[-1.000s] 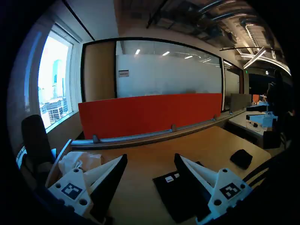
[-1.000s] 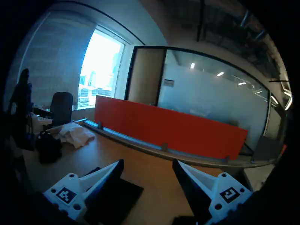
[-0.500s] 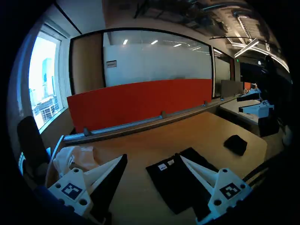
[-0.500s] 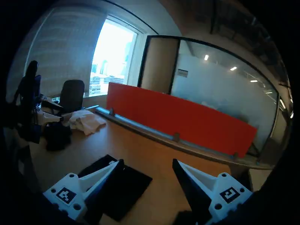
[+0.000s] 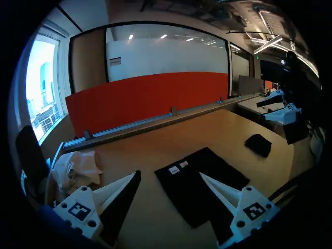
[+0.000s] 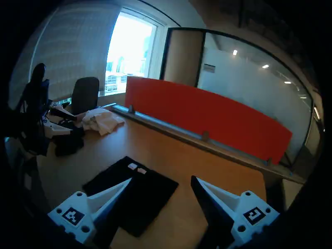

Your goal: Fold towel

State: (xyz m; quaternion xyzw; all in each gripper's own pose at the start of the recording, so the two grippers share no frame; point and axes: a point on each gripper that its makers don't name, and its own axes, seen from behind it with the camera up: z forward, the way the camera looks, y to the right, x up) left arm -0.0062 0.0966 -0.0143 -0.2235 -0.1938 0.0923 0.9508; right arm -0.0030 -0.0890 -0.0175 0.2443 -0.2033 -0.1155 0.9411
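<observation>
plainly found both tongs spread wide and gripping nothing. saw the left gripper [image 5: 170, 173] held above the wooden desk [image 5: 137, 149], jaws far apart, bare air between the fingers. saw the right gripper [image 6: 162, 179] the same way over that desk, wide open and empty.

spotted the towel [image 5: 199, 182], black, spread flat on the desk near its front edge, ahead of and below the left gripper, partly hidden behind the right-hand finger. met the same towel in the right gripper view, reaching under the left-hand finger there. could not judge contact between grippers and towel.

looked for writing. noted two small white tags [image 5: 174, 169] side by side near the towel's far edge, print too small to read. noted a small sign [image 5: 115, 61] on the glass wall behind the orange divider [image 5: 145, 99], also unreadable. found a square black-and-white marker [image 5: 79, 211] on each finger, a block pattern without letters.

saw a small dark folded cloth [image 5: 258, 144] well apart from the towel, toward the right of the left gripper view, and a pale crumpled cloth [image 5: 76, 170] at the desk's left end.
</observation>
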